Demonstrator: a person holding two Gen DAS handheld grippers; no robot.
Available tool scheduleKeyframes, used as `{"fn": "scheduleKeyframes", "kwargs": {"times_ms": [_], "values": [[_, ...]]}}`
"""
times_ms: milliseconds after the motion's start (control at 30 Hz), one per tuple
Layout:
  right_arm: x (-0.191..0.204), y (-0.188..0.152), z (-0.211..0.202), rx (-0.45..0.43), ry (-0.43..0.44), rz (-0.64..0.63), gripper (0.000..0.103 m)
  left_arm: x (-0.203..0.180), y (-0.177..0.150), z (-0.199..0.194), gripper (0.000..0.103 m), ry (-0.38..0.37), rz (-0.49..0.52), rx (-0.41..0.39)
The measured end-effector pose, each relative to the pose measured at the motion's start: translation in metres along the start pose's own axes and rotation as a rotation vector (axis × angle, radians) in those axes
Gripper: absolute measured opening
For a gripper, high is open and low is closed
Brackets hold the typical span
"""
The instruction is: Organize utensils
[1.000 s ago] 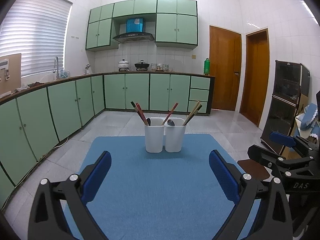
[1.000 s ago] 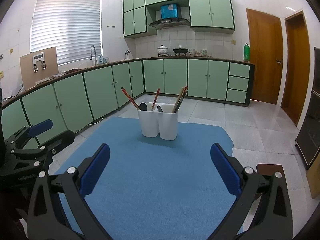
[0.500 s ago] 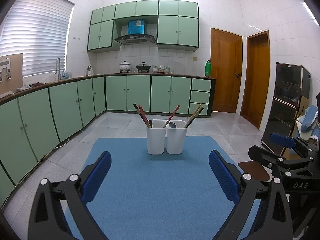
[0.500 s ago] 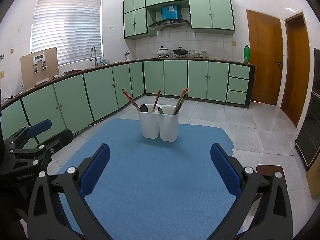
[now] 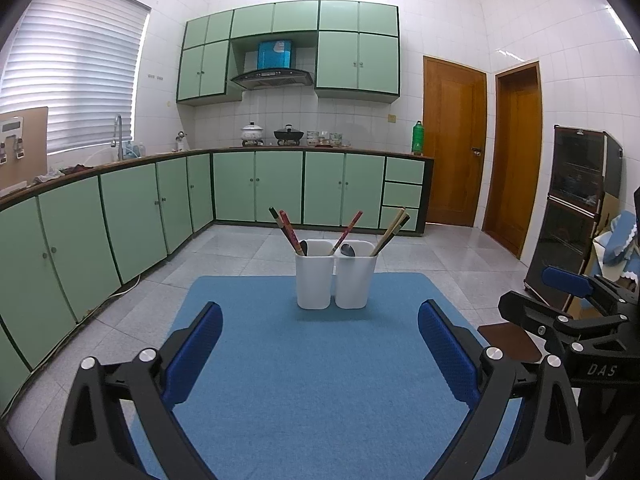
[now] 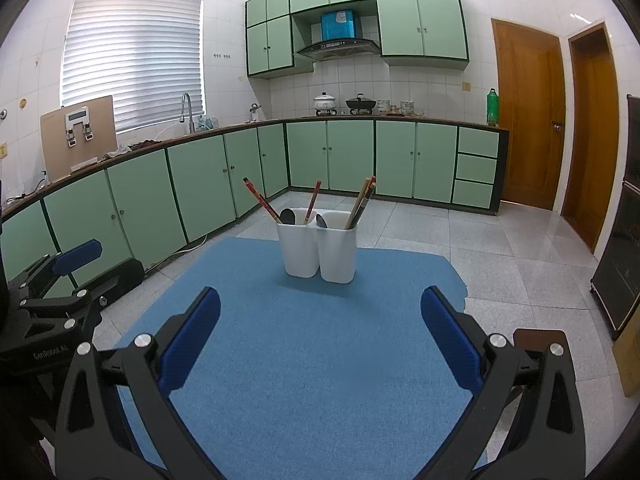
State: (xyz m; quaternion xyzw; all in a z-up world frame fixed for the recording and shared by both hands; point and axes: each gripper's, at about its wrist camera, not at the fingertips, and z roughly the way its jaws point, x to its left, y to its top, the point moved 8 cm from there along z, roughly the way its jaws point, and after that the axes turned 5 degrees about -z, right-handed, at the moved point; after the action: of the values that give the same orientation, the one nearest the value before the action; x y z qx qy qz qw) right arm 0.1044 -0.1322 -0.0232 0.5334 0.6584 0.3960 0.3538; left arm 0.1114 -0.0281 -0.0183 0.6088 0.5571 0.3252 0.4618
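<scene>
Two white utensil cups stand side by side at the far end of a blue mat (image 5: 320,380). The left cup (image 5: 315,276) holds red and dark chopsticks (image 5: 286,230) and a dark spoon. The right cup (image 5: 355,276) holds a spoon (image 5: 347,250) and wooden chopsticks (image 5: 391,230). Both cups show in the right wrist view (image 6: 299,244) (image 6: 338,250). My left gripper (image 5: 320,322) is open and empty, well short of the cups. My right gripper (image 6: 320,306) is open and empty, beside it on the right.
The blue mat (image 6: 312,360) covers a table top above a tiled floor. Green cabinets (image 5: 132,216) line the left and far walls. A dark cabinet (image 5: 576,208) and wooden doors (image 5: 454,148) stand on the right. A brown stool (image 5: 510,342) sits past the mat's right edge.
The left wrist view has tilted up slightly, so the cups sit a little lower in it. The right view has barely shifted. Both grippers stay open.
</scene>
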Motion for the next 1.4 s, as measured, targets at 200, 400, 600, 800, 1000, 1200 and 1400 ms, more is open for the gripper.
{"fn": "scheduleKeyframes", "kwargs": {"times_ms": [200, 400, 600, 800, 1000, 1200, 1400], "values": [[0.0006, -0.0007, 0.0003, 0.0, 0.0, 0.003, 0.097, 0.0003, 0.0007, 0.0, 0.096, 0.001, 0.001, 0.001], [0.0011, -0.0007, 0.001, 0.001, 0.0, 0.004, 0.097, 0.0008, 0.0009, 0.0003, 0.096, 0.0, 0.001, 0.002], [0.0005, -0.0007, 0.0013, 0.003, 0.001, 0.003, 0.097, 0.0018, 0.001, -0.0003, 0.096, 0.003, 0.0, 0.001], [0.0012, -0.0004, 0.0016, 0.003, 0.0, 0.003, 0.097, 0.002, 0.0011, -0.0002, 0.096, 0.003, 0.001, 0.002], [0.0013, -0.0003, 0.0016, 0.003, 0.001, 0.004, 0.097, 0.0027, 0.0012, -0.0008, 0.096, 0.004, 0.002, 0.003], [0.0011, -0.0003, 0.0014, 0.003, 0.0, 0.003, 0.097, 0.0027, 0.0016, -0.001, 0.096, 0.004, 0.001, 0.003], [0.0004, -0.0016, 0.0029, 0.005, 0.002, 0.004, 0.097, 0.0015, 0.002, -0.0004, 0.096, 0.004, 0.001, 0.002]]}}
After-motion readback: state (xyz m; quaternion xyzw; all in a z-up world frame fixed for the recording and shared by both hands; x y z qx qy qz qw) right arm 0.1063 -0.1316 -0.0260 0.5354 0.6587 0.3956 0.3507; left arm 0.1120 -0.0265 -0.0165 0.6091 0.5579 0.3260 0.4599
